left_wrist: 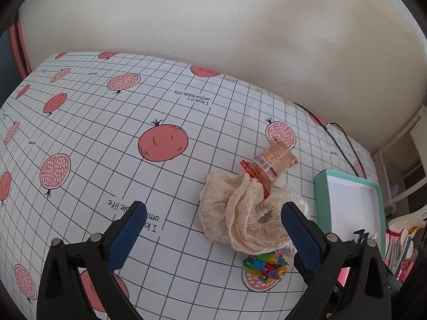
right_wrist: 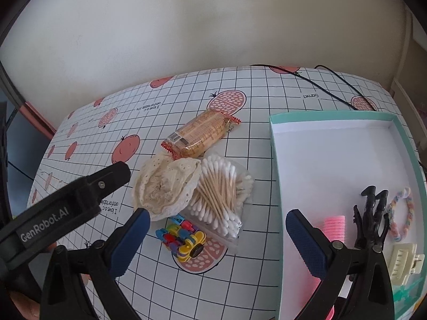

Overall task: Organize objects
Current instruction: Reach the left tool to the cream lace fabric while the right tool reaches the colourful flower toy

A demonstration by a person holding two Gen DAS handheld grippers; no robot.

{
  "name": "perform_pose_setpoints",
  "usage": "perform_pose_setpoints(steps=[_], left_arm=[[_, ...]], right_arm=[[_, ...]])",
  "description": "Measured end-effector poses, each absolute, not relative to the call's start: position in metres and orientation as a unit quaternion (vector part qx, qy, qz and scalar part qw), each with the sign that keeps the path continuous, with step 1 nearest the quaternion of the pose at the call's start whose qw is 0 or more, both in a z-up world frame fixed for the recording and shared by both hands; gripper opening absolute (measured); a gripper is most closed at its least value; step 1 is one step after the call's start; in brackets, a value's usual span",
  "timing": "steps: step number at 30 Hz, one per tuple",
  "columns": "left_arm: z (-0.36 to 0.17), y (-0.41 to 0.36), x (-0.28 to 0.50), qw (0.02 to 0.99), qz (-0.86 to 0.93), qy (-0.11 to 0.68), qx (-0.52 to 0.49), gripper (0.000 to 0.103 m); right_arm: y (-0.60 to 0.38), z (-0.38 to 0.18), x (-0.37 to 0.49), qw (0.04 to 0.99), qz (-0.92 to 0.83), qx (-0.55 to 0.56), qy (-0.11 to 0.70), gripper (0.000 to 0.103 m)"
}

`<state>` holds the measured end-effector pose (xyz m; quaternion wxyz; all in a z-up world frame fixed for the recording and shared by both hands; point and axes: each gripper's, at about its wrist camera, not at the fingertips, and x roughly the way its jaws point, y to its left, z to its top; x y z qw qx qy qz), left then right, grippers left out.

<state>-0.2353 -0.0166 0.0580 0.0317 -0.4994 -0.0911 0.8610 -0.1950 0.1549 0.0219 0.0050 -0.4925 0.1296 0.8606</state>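
Right wrist view: right gripper [right_wrist: 213, 242] hanging wide open, empty, at lower centre, while the loose pile, cream scrunchie [right_wrist: 165, 186], cotton swabs [right_wrist: 221, 194], is sitting mid-frame, likely awaiting the teal box [right_wrist: 275, 176] at right; left gripper [left_wrist: 213, 237] likewise gaping, empty.

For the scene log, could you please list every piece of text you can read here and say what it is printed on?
"GenRobot.AI": white lettering on the left gripper, seen in the right wrist view.
"I love a comfortable life": upside down on the tablecloth.
"Garnet": also upside down on the tablecloth, near the black cable.
Barcode label on the biscuit packet: digits too small to read.
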Motion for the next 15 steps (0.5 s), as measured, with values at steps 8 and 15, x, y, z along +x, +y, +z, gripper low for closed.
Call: perform_pose_setpoints(steps=[8, 15], left_arm=[[0.05, -0.027, -0.238, 0.012, 0.85, -0.09, -0.518, 0.101], [0.047, -0.033, -0.239, 0.007, 0.844, -0.092, -0.528, 0.101]], right_arm=[[0.141, 0.011, -0.197, -0.005, 0.849, -0.515, 0.123, 0.103], [0.135, 0.0, -0.197, 0.0, 0.837, -0.529, 0.141, 0.099]])
